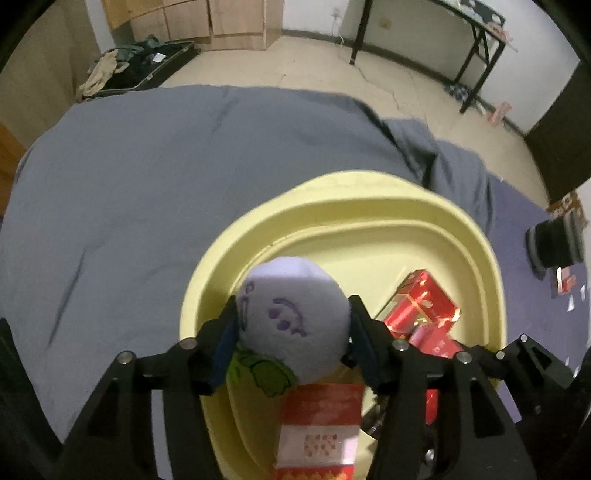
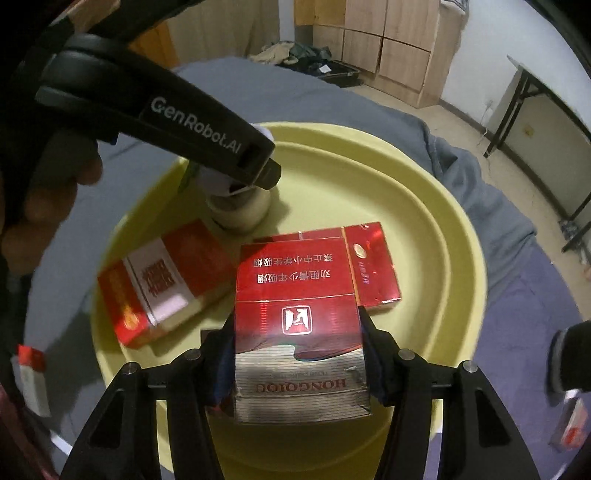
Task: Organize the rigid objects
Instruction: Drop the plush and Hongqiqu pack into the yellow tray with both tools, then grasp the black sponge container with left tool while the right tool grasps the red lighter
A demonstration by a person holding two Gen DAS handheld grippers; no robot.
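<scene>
Left gripper [image 1: 293,326] held over the near-left part of a yellow basin [image 1: 369,192], fingers pointing forward and down. Jaws pressed in on a pale lilac plush ball [image 1: 291,321] with a stitched purple face; green leaf trim hangs at its 7 o'clock. The ball is off the basin floor, carried between the pads.

Right gripper [image 2: 297,354] comes in from the near rim of the same basin. Jaws clamped on the two sides of a red and silver HONGQIQU cigarette pack [image 2: 299,332], held upright, print upside down to this camera.

Inside the basin: a second red pack [image 2: 369,266] lies flat just behind the held pack at 1 o'clock; a red and white pack [image 2: 162,284] lies tilted at 10 o'clock. A small beige round object [image 2: 240,210] sits at 11 o'clock under the left gripper's black body; what it is cannot be told.

Basin rests on a grey-blue bedspread [image 1: 147,166]. A hand [image 2: 51,199] grips the left tool at 9 o'clock. Beyond the bed: tiled floor, wooden cabinets [image 2: 388,40], black-framed table [image 1: 476,33].
</scene>
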